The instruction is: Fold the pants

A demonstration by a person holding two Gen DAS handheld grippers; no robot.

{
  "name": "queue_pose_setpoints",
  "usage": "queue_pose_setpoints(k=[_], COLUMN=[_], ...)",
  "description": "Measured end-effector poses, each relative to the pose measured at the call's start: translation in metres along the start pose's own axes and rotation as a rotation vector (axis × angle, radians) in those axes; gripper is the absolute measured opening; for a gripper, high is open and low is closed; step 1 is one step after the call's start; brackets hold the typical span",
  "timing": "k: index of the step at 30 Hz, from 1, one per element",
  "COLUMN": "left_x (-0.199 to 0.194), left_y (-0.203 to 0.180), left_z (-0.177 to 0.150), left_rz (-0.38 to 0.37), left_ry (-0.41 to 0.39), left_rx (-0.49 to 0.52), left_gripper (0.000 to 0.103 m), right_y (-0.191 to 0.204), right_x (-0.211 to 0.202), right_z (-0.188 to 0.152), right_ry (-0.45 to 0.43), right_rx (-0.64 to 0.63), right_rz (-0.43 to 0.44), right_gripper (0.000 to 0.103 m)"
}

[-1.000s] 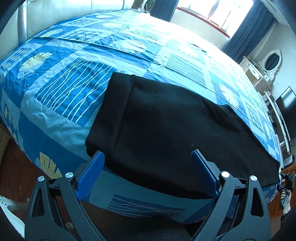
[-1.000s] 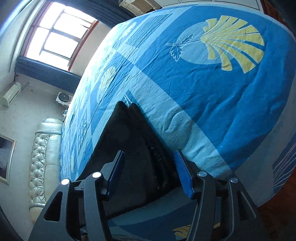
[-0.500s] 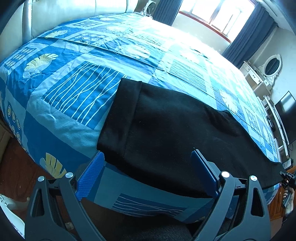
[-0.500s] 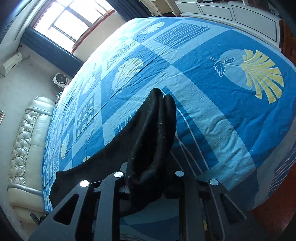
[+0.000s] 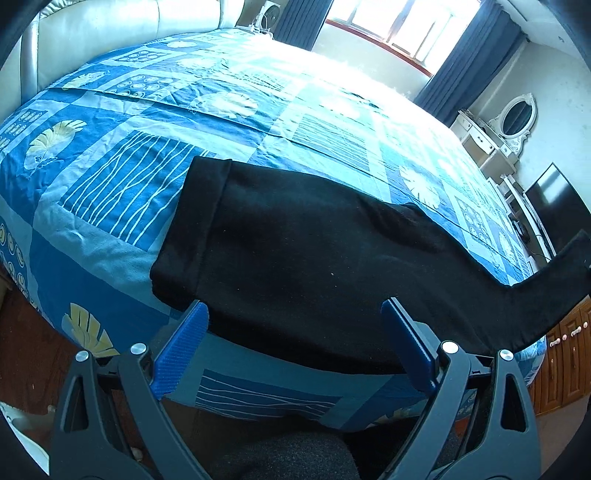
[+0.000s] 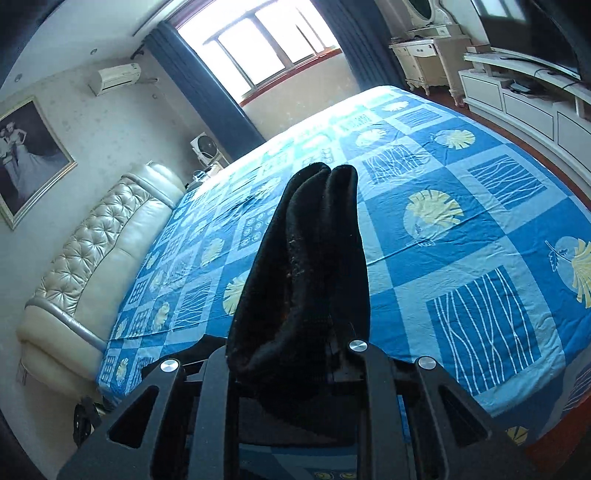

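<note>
On the bed [image 5: 110, 206], black pants [image 5: 295, 251] lie flat, one end lifted.

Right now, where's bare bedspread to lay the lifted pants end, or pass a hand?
Free: the bedspread between the pants and the headboard, and the wide stretch beyond the pants toward the window. Crowded: the near bed edge, where the pants lie under the open left tool; the right tool holds their raised end.
</note>
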State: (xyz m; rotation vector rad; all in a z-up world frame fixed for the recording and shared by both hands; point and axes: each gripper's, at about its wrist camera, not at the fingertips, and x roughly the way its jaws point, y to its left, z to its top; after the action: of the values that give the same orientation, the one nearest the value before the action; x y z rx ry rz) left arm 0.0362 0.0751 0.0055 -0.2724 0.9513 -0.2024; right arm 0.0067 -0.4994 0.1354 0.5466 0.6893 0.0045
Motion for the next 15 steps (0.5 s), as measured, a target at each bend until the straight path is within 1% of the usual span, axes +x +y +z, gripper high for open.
queue_pose_setpoints(k=[4,6,9,12,15], left_x=[0.002,0.004,0.007,0.007,0.006], left_y=[-0.008,-0.010,-0.008,-0.006,-0.009], left_z=[-0.005,-0.007,-0.009,-0.008,-0.009], left_rz=[0.020,0.020,0.003,-0.008,0.004], left_ry=[-0.002,0.000,0.016,0.012,0.000], left_rx=[0.034,0.034,0.010,-0.010,0.007], left_gripper=[0.094,0.094,0.094,0.094,0.094], right_y=[0.054,0.076,0.101,0.123,0.140], right_x=[0.036,0.057,0.088,0.116,0.142], right_z=[-0.017,-0.030,-0.053,-0.078,-0.105], right_ry=[0.057,0.085,0.141,0.183,0.225], right_rx=[-0.102,-0.153,-0.194,-0.234,-0.280], right_rz=[0.004,-0.014,-0.008,-0.034,-0.071], right_gripper=[0.020,0.020,0.020,0.020,0.020])
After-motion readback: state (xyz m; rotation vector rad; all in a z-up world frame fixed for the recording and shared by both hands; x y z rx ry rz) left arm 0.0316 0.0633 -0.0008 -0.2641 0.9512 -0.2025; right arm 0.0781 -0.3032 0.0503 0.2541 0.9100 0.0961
